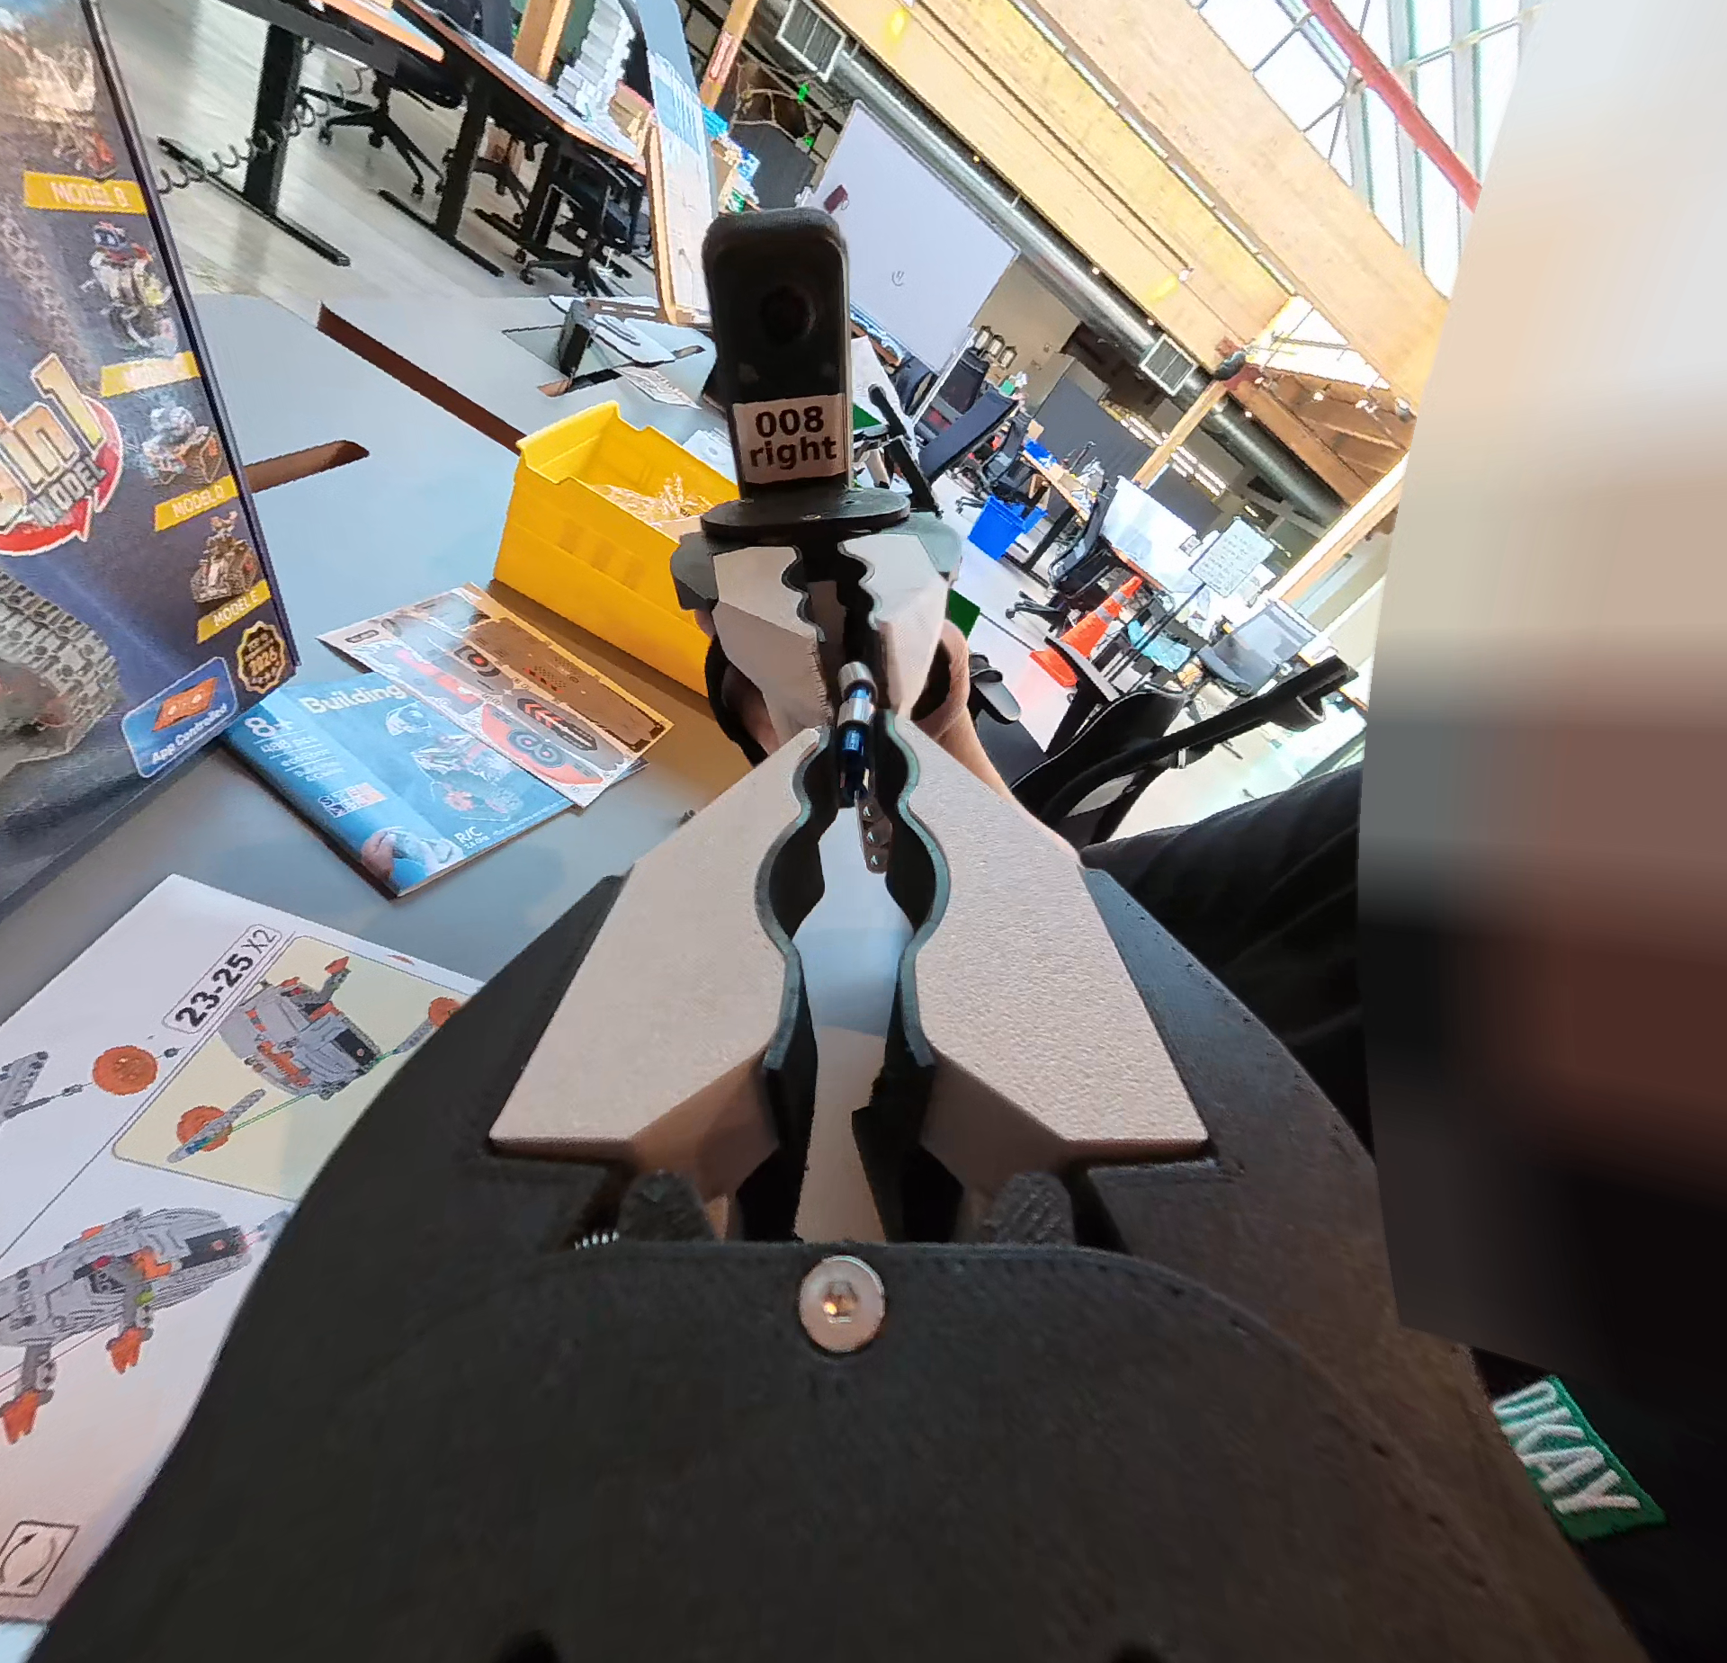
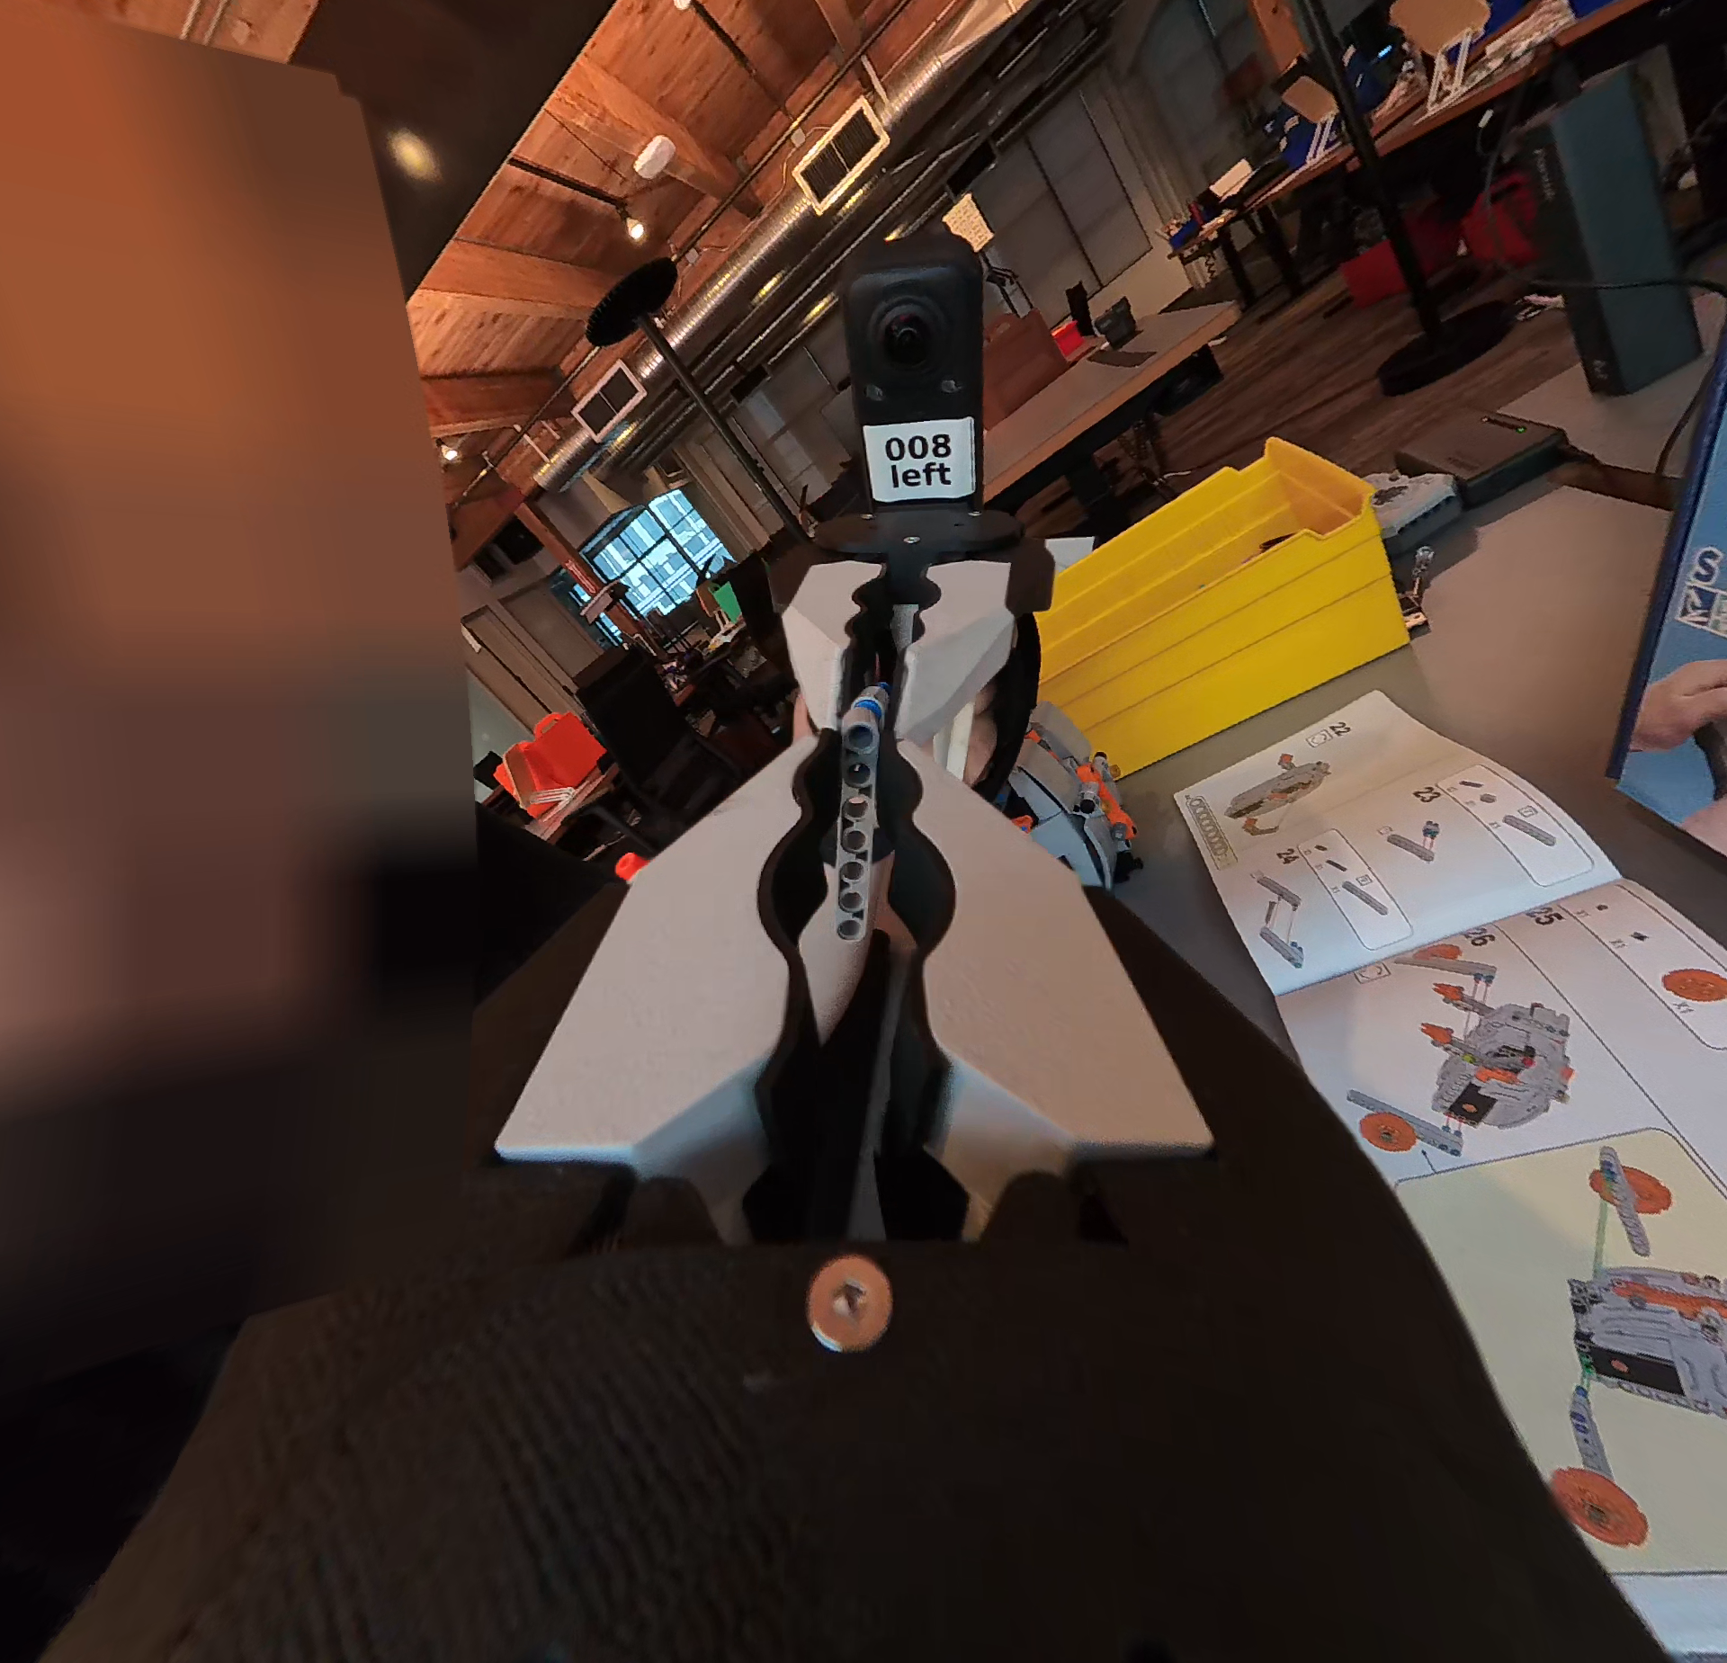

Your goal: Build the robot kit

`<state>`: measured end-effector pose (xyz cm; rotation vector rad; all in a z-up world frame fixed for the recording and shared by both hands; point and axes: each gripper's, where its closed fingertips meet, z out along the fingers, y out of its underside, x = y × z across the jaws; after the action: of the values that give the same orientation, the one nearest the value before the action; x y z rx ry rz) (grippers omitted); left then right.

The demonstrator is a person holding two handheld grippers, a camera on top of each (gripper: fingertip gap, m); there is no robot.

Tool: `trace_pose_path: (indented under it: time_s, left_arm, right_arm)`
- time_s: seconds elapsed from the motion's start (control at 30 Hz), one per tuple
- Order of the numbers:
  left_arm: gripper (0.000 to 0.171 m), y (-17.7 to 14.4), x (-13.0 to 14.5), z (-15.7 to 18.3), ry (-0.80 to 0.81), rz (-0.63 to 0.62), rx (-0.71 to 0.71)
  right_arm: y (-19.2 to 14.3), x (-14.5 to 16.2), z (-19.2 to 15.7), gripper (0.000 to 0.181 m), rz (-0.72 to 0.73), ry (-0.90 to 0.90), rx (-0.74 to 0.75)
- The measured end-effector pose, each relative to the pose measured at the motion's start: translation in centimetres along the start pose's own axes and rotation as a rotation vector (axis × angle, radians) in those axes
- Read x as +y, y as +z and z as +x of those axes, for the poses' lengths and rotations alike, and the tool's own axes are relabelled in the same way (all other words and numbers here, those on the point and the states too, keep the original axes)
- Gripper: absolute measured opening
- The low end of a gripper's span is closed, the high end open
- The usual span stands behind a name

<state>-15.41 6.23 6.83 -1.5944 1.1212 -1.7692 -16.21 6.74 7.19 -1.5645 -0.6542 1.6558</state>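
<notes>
My two grippers meet tip to tip above the table edge. My left gripper (image 1: 855,735) is shut on a small blue-and-grey pin (image 1: 852,712), which points at my right gripper (image 1: 841,665) just ahead. My right gripper (image 2: 855,744) is shut on a grey beam with holes (image 2: 852,833), which hangs back between its fingers. The pin (image 2: 869,700) touches the beam's top end, in front of my left gripper (image 2: 888,674). In the left wrist view the beam's lower end (image 1: 875,835) shows under the pin.
A yellow bin (image 1: 579,534) (image 2: 1215,609) stands on the grey table. An open instruction booklet (image 1: 140,1104) (image 2: 1402,852), a blue booklet (image 1: 392,777), a sticker sheet (image 1: 505,674) and the kit box (image 1: 112,403) lie around. A part-built grey-and-orange model (image 2: 1075,805) sits by the bin. My left and right fingertips are right by each other.
</notes>
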Motion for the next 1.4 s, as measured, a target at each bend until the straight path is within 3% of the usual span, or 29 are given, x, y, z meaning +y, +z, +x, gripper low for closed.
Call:
trace_pose_path:
  time_s: [0.53, 0.73, 1.1, 1.4]
  left_arm:
    - [0.006, -0.3, 0.3, -1.1, 0.049, -0.038, -0.121]
    - [0.006, -0.3, 0.1, 0.4, 0.03, -0.018, -0.017]
    - [0.006, -0.3, 0.5, 0.3, 0.004, -0.022, 0.028]
    - [0.006, -0.2, 1.0, -0.6, 0.024, -0.065, -0.043]
  right_arm:
    - [0.1, 0.5, 1.4, 0.005, -0.067, -0.113, 0.188]
    - [0.4, 0.3, -0.3, 0.005, -0.034, -0.064, 0.043]
    - [0.4, 0.6, -0.2, 0.005, -0.048, -0.055, 0.018]
    - [0.2, 1.1, 0.8, 0.005, -0.11, -0.124, 0.139]
